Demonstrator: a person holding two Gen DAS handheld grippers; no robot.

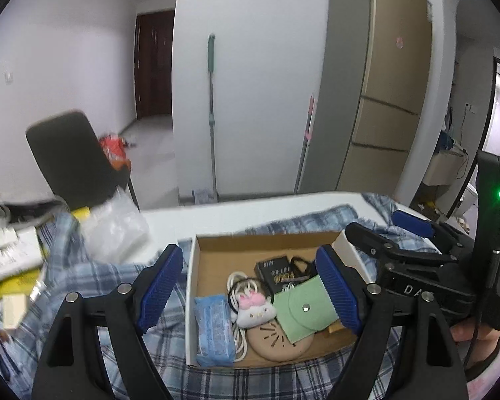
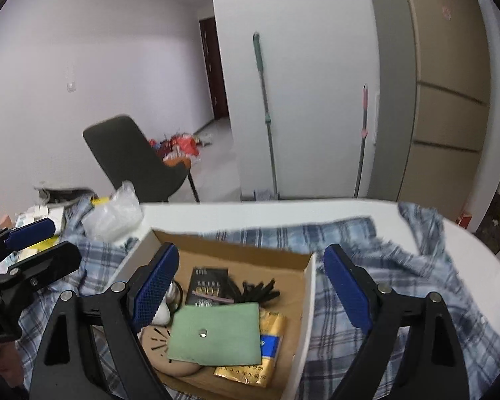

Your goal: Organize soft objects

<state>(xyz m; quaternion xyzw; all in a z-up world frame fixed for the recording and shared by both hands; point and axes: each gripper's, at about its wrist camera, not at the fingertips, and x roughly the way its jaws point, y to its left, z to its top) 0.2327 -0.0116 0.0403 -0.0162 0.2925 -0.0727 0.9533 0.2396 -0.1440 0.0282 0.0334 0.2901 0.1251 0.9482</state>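
Table's left edge: the left wrist view shows a pile of white and yellow packets (image 1: 13, 260) and a crumpled clear plastic bag (image 1: 116, 230); in the right wrist view these are smaller and partly hidden behind the other gripper.
Plaid cloth: a blue checked cloth (image 1: 93, 276) is spread over the white table (image 1: 250, 210), and the box sits on it.
Box: an open cardboard box (image 1: 266, 243) with white outer walls holds all the small things.
Only in left wrist view: a blue tissue pack (image 1: 214, 330) along the box's left wall, a white plush bunny (image 1: 255, 310) with pink ears, and white cable (image 1: 241, 286) coiled behind it.
Only in right wrist view: a gold and blue booklet (image 2: 260, 353) lying under the green pouch, and black hair clips (image 2: 258, 290).
In both views: a green snap pouch (image 2: 216, 333), a tan round pad (image 1: 278, 343) beneath it, and a black packet (image 1: 276, 270) at the back.
Left gripper: left gripper (image 1: 250, 286) has its jaws wide apart with nothing between the pads; it hovers above the box, the plush and tissue pack showing in the gap.
Right gripper: right gripper (image 2: 251, 290) is likewise spread wide and holds nothing; the green pouch lies below, between its fingers, nearer the left finger.
Soft things: plush, pouch and tissue pack all lie inside the box, apart from both grippers.
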